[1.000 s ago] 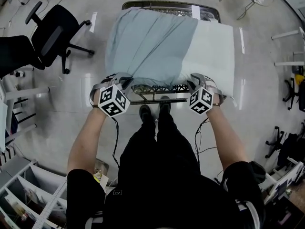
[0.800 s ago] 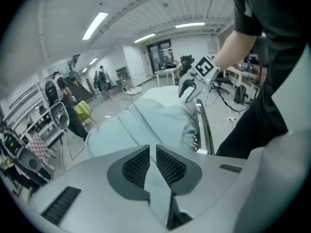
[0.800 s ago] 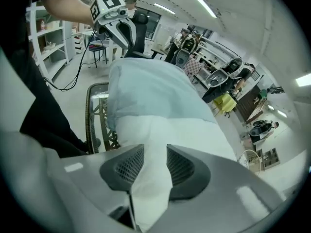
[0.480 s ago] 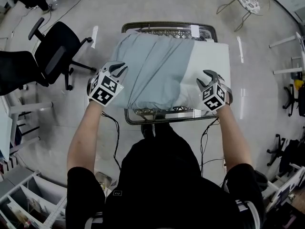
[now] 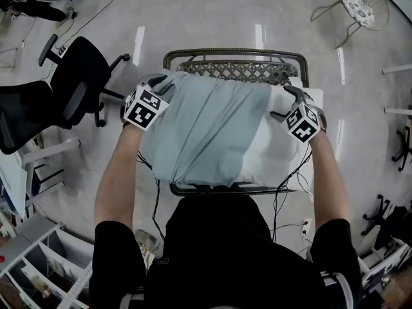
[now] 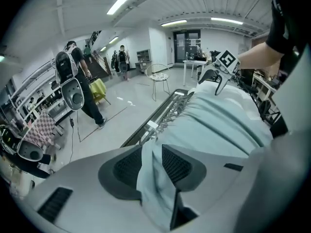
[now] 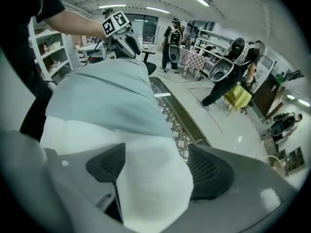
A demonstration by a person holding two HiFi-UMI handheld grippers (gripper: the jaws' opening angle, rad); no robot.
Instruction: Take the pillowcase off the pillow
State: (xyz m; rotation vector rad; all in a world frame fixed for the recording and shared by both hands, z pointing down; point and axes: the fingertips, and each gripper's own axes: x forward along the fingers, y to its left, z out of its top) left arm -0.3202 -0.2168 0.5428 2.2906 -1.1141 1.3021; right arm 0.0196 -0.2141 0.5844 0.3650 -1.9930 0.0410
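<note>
- The left gripper point(image 5: 156, 81) is at the far left corner of the pale blue pillowcase point(image 5: 206, 124). Its jaws have just been opening and are partway apart, with a fold of the case between the pads.
- The right gripper point(image 5: 283, 102) has just opened wide and is straddling the bare far corner of the white pillow point(image 5: 275, 150).
- The pillow lies on the metal lattice rack point(image 5: 238, 69), and the case still covers its left part.
</note>
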